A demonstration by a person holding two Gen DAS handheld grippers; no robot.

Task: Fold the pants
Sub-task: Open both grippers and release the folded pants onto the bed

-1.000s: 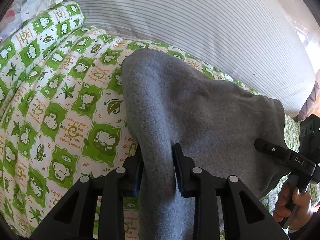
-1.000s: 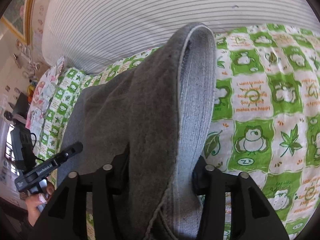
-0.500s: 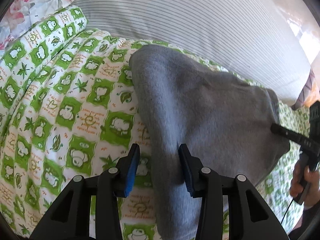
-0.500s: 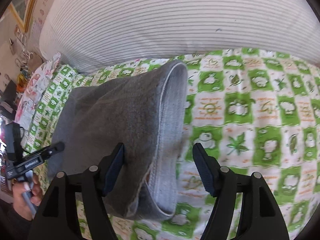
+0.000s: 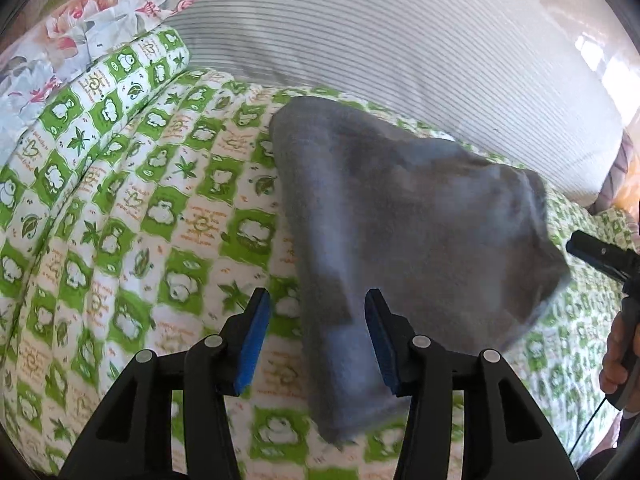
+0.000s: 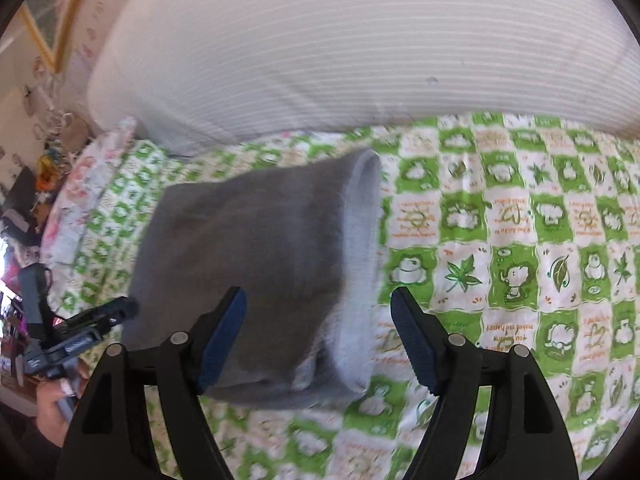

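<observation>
Folded grey pants (image 5: 404,240) lie flat on the green-and-white patterned bedspread (image 5: 120,220). In the left wrist view my left gripper (image 5: 318,338) hovers above their near left edge, its jaws opening, the blue pads clear of the cloth. In the right wrist view the same pants (image 6: 256,264) show their ribbed waistband on the right side. My right gripper (image 6: 318,334) hangs over their near right corner, its jaws opening too, touching nothing. Each view catches the other gripper at its edge, held by a hand: the right gripper (image 5: 600,258) and the left gripper (image 6: 88,320).
A big striped white pillow (image 5: 380,40) lies across the bed behind the pants. A floral cushion (image 5: 68,40) sits at the far left. Room clutter and a framed picture (image 6: 44,40) show beyond the bed's left side. Bare bedspread (image 6: 520,260) stretches to the right.
Both grippers have let go of the grey pants, spread their jaws and lifted back. The pants have dropped flat onto the bedspread.
</observation>
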